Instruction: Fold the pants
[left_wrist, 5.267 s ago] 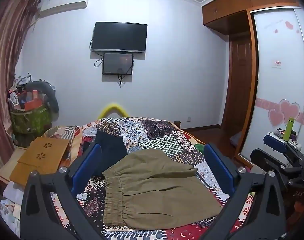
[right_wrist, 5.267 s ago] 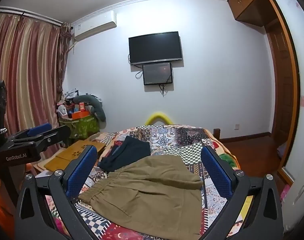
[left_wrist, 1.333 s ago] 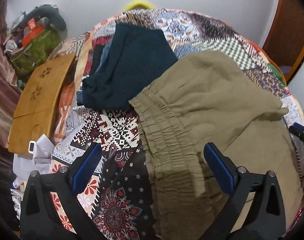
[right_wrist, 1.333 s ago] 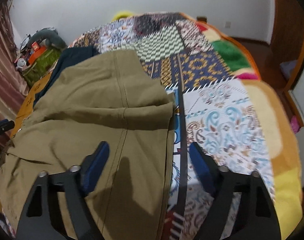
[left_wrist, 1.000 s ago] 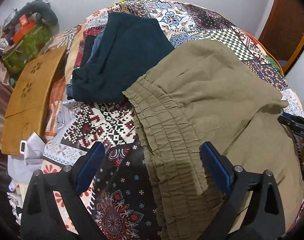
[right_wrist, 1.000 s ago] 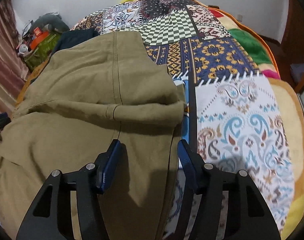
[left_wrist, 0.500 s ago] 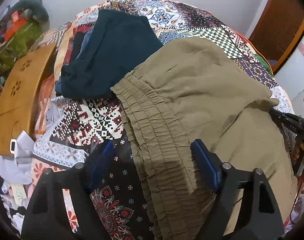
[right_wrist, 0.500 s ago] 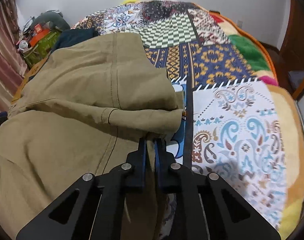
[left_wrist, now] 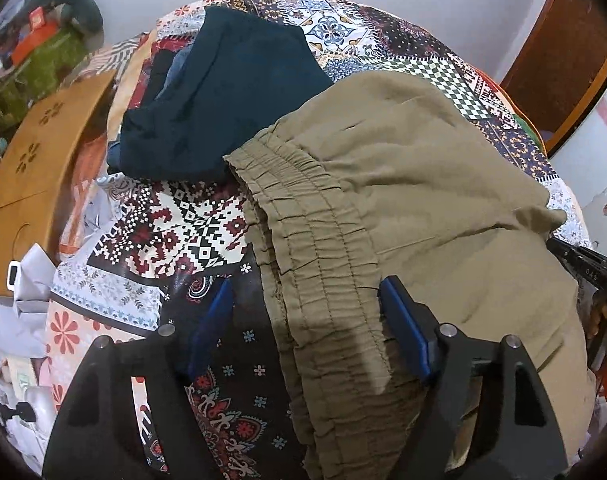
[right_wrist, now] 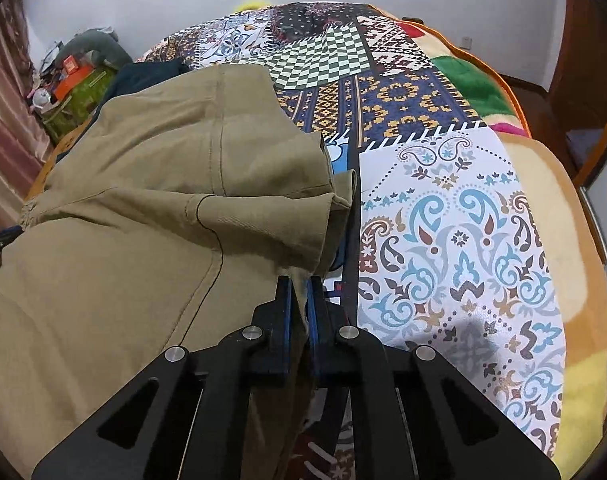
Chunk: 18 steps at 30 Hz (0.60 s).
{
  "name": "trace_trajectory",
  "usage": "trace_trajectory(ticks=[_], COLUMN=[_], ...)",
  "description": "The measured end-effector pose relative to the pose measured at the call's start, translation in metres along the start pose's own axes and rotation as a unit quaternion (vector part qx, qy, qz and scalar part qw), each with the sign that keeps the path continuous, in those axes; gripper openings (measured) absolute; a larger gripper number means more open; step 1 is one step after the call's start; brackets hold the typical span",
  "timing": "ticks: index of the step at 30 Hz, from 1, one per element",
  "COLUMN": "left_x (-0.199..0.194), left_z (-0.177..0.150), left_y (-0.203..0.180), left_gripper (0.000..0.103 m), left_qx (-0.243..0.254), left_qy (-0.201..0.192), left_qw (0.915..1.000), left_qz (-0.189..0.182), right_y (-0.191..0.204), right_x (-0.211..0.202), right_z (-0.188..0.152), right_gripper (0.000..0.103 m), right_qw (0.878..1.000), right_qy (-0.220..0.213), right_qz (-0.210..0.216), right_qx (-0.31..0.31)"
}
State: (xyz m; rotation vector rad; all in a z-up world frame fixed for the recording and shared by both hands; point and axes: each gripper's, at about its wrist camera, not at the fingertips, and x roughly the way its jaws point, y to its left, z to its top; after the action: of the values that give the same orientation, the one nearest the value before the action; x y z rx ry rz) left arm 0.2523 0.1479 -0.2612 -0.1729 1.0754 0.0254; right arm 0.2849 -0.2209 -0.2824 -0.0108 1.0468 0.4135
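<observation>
Olive cotton pants (right_wrist: 151, 208) lay lower left, hem pinched by the right hand-held gripper (right_wrist: 299, 300). The left hand-held gripper (left_wrist: 307, 312) straddled the waistband, spread; lifting early could skew the fold.

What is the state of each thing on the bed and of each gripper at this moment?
Khaki pants: spread on the bed, partly folded, one layer lying over another.
Dark garment: folded, lying beside the waistband.
Left gripper: fingers apart, waistband between them, not pinched.
Right gripper: shut on the khaki pants' edge.
Patchwork bedcover: spread flat.
</observation>
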Motion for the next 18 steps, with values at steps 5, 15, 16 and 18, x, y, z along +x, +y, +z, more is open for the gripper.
trace_trajectory(ticks=[5, 15, 16, 18], left_x=[-0.007, -0.038, -0.037, -0.033], left_z=[0.003, 0.028, 0.031, 0.039], left_y=[-0.008, -0.018, -0.018, -0.017], left_gripper=[0.078, 0.079, 0.08, 0.081], left_qx=[0.027, 0.057, 0.057, 0.056], left_qy=[-0.002, -0.023, -0.024, -0.023], left_qw=[0.9996, 0.998, 0.9979, 0.9978], left_qz=[0.011, 0.017, 0.019, 0.027], right_y=[0.001, 0.002, 0.003, 0.004], right_x=[-0.011, -0.054, -0.055, -0.053], right_z=[-0.002, 0.023, 0.025, 0.033], right_gripper=[0.01, 0.024, 0.027, 0.034], right_qw=[1.0, 0.998, 0.998, 0.997], right_qy=[0.001, -0.055, -0.06, -0.068], right_qz=[-0.007, 0.014, 0.017, 0.022], right_qx=[-0.005, -0.019, -0.019, -0.018])
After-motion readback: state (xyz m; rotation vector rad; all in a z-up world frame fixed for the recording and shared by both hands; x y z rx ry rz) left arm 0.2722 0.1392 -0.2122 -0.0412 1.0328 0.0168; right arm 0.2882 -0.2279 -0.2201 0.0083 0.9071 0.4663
